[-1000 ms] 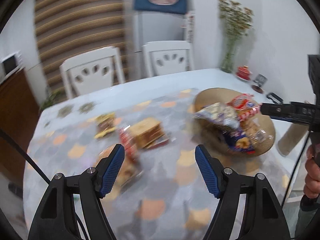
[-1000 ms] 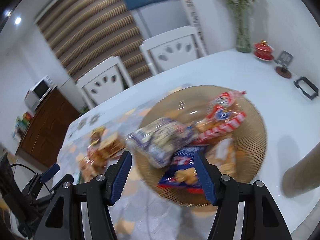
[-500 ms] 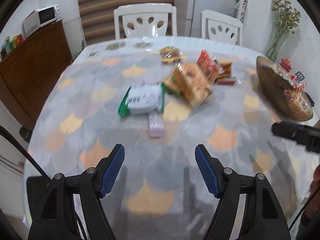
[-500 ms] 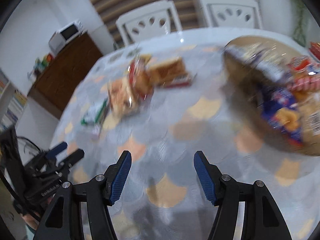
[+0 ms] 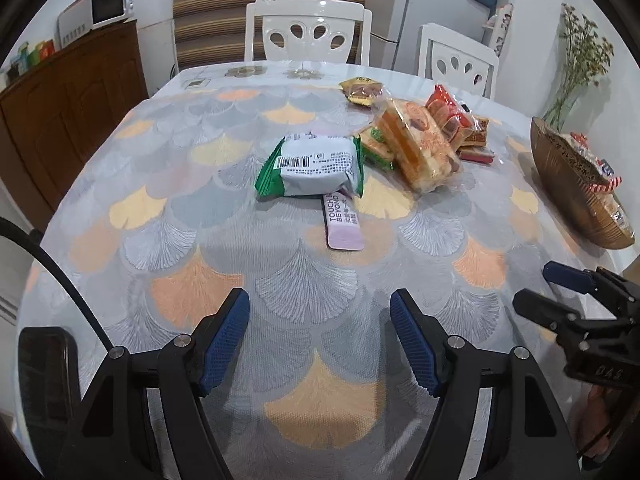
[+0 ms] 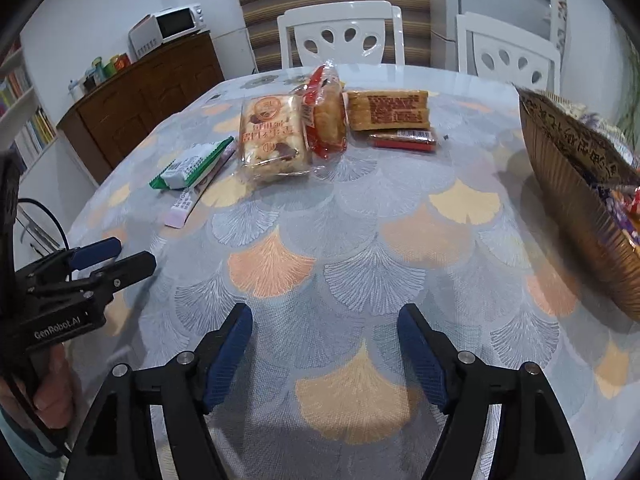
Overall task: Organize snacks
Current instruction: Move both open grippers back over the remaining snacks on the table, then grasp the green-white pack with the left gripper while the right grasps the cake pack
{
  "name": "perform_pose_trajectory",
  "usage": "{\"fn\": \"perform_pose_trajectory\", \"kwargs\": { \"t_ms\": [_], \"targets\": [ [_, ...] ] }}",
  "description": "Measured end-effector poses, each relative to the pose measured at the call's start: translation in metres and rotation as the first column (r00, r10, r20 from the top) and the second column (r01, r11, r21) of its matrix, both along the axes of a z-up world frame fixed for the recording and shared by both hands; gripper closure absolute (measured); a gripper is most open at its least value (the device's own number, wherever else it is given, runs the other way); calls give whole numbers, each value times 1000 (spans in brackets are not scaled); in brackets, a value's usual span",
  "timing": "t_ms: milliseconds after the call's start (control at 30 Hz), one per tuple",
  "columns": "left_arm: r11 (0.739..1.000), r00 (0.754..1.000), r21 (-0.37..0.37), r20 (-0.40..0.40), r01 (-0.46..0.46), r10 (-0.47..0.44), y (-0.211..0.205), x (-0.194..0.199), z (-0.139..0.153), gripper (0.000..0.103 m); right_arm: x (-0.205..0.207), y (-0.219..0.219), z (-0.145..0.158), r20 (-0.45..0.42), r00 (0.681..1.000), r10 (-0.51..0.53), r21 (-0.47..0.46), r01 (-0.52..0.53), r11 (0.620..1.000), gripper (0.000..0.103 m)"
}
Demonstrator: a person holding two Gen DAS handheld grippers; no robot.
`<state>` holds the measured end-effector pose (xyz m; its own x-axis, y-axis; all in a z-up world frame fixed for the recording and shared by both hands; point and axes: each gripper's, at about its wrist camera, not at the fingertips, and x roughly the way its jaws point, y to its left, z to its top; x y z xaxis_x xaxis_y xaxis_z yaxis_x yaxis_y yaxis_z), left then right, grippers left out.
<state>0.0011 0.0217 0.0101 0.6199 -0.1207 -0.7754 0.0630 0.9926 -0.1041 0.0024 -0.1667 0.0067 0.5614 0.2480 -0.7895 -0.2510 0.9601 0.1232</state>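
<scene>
Loose snacks lie on the patterned tablecloth: a green-and-white packet (image 5: pixel 312 168) (image 6: pixel 192 164), a pink stick sachet (image 5: pixel 343 222) (image 6: pixel 182 206), an orange cake pack (image 5: pixel 420 148) (image 6: pixel 274 140), a red bag (image 5: pixel 448 114) (image 6: pixel 326 116), a brown biscuit pack (image 6: pixel 387 110), a red bar (image 6: pixel 402 140) and a yellow packet (image 5: pixel 362 92). A woven basket (image 5: pixel 560 168) (image 6: pixel 568 168) at the right holds several snacks. My left gripper (image 5: pixel 320 330) is open and empty, near the front edge. My right gripper (image 6: pixel 325 344) is open and empty, also short of the snacks.
Two white chairs (image 5: pixel 308 28) (image 5: pixel 460 60) stand behind the table. A wooden sideboard (image 5: pixel 68 92) with a microwave (image 5: pixel 108 6) is at the left. A vase of dried flowers (image 5: pixel 576 64) stands beyond the basket. Each gripper shows in the other's view (image 5: pixel 576 304) (image 6: pixel 80 276).
Both grippers have swung away from the basket and pulled back toward the table's front edge. They now face the loose snacks. Both stayed open and empty.
</scene>
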Motion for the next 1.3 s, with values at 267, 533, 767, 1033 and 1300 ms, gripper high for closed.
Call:
{"fn": "perform_pose_trajectory", "kwargs": {
  "t_ms": [267,533,767,1033,1300],
  "targets": [
    [999,999,11,13,30,-30,-5,-2,-1,32,1,12,-3,9,1000,18,-61,-17,998,26],
    [998,1000,-67,12,10,-9,7,0,-1,32,1,13,-3,5,1000,22,-67,-21,998,23],
    [998,1000,-63,4,5,-5,8,2,0,32,1,15,-4,4,1000,20,-72,-19,997,23],
    [998,998,-44,54,37,-35,11,23,50,32,12,16,26,-26,998,60,11,-60,998,23],
    [988,994,-128,-52,84,-91,12,86,37,29,70,28,51,-37,999,40,117,-35,992,23]
  ]
}}
